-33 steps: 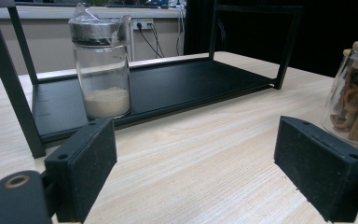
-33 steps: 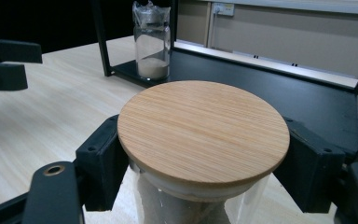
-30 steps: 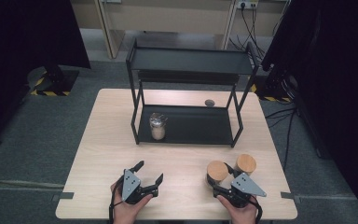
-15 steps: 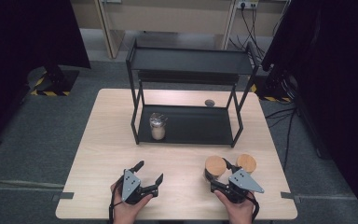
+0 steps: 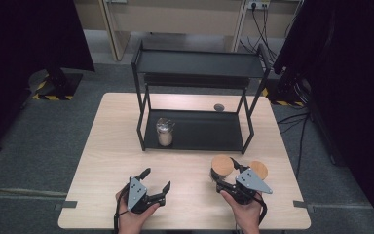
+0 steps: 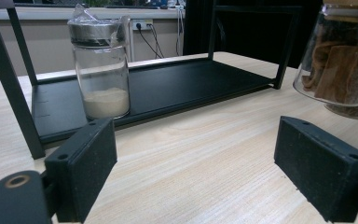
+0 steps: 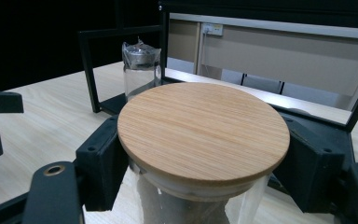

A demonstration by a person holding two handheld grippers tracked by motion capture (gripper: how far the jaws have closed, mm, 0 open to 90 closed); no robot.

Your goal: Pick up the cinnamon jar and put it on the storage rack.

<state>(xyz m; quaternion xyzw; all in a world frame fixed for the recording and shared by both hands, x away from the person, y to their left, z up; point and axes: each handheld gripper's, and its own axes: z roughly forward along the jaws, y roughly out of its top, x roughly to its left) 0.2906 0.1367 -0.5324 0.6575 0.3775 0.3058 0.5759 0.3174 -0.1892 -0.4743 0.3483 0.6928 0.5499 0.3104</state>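
Right tool [image 5: 222, 181]: jaws set on either side of a glass jar with a bamboo lid [image 7: 203, 131], pads at or near the glass just under the lid; contact not certain. Jar stands on the surface [image 5: 112, 161] in front of the black shelf rack [image 5: 197, 63], right end. A second bamboo-lidded jar [image 5: 259, 168] just beside it. Left tool [image 5: 156, 182]: jaws wide, empty, before the rack. Metal-capped shaker jar [image 6: 101, 65] on the rack's bottom shelf, left end.

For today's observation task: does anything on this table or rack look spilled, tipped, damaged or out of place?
Nothing stands out. The shaker stands upright on the rack, and both wood-lidded jars stand upright on the table. No spills show.
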